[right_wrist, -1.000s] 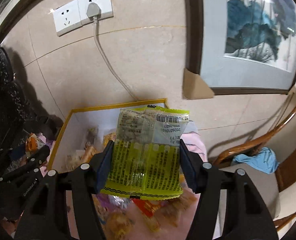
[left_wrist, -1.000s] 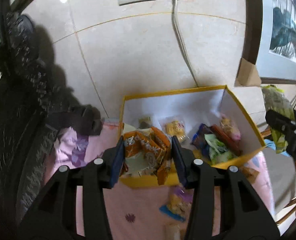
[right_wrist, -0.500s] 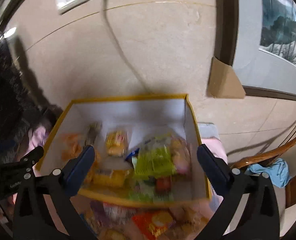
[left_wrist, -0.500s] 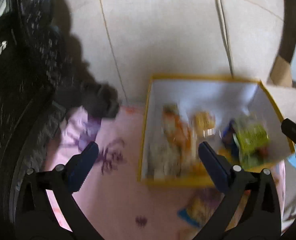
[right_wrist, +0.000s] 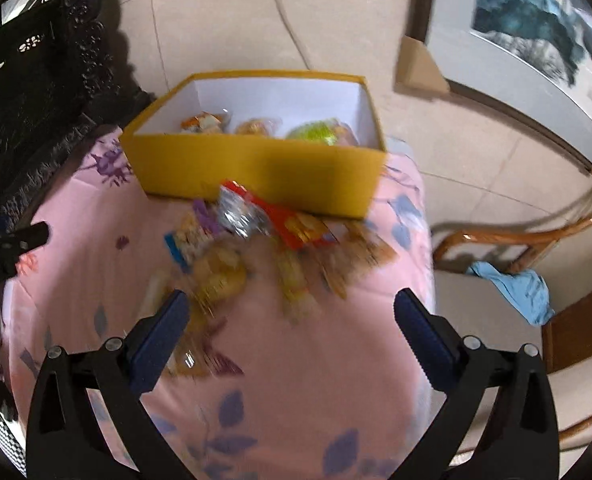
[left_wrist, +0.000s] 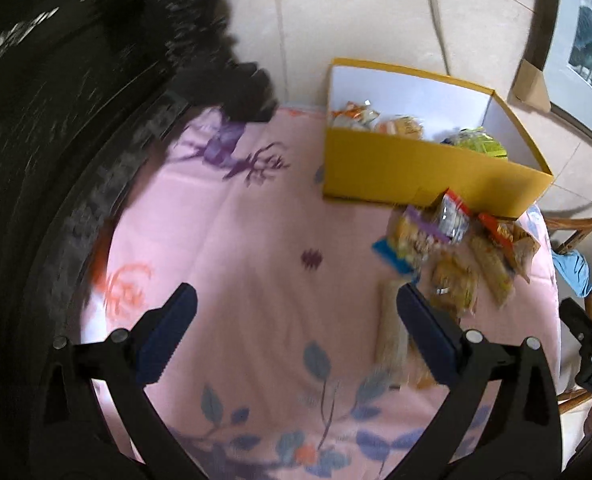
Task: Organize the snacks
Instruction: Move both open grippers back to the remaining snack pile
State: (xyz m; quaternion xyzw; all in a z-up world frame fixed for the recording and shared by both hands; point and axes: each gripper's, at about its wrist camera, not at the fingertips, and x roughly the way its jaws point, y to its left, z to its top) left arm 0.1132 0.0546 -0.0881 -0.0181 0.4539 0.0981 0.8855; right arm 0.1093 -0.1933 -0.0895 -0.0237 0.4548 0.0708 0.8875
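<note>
on my left wrist camera, the left gripper is spread wide with nothing between its fingers, hanging over the pink flowered cloth. the yellow box sits at the far side of the cloth against the tiled wall, and i can see an orange packet and a green packet inside it. a loose pile of snacks lies on the cloth just in front of the box, to the right of my fingers; it is blurred, so i can't name each one. a pale long packet lies just beside my right finger.

on my right wrist camera, the right gripper is also spread wide and holds nothing. the yellow box is ahead, the green packet inside near its right end. the pile of snacks lies on the cloth between the box and my fingers, a red packet touching the box front. a wooden chair with a blue rag stands to the right.
</note>
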